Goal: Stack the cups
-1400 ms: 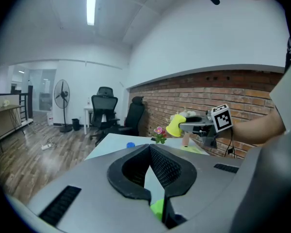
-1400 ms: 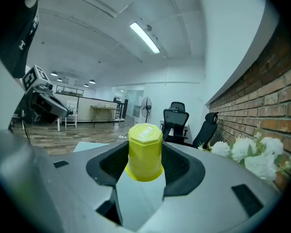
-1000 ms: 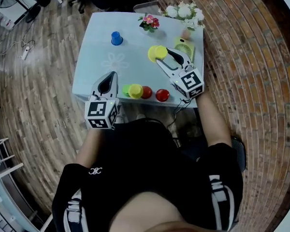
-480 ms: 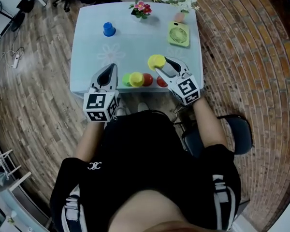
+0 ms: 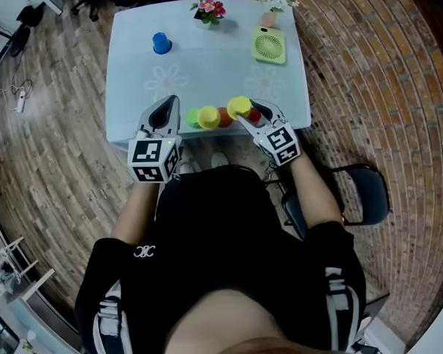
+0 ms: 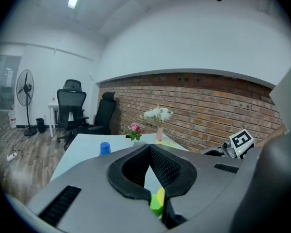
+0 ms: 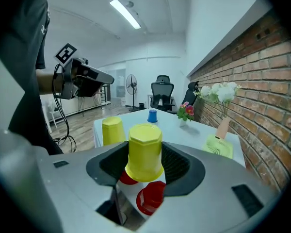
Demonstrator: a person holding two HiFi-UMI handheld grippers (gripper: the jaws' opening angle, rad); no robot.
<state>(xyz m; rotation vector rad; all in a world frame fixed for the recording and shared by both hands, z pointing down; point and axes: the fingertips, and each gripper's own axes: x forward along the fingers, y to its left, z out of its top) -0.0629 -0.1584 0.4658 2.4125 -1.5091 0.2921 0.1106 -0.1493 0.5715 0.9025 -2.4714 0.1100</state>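
Cups are showing in four colours, six in all. One green cup [image 5: 192,118], one yellow cup [image 5: 208,117] and two red cups [image 5: 223,116] are sitting upside down along the table's [image 5: 207,68] near edge. One blue cup [image 5: 161,43] is standing alone toward the table's far side. The right gripper [image 5: 249,113] is pinching a second yellow cup [image 7: 144,152] between its fingers, just above the red ones. The left gripper [image 5: 170,105] is hovering at the table's near edge, its fingers pressing together on nothing.

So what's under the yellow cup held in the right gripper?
Two upside-down red cups stand on the table. The nearer red cup shows below its rim. The second red cup peeks out at its left, mostly covered by the yellow cup. Whether the rim touches either cannot be seen.
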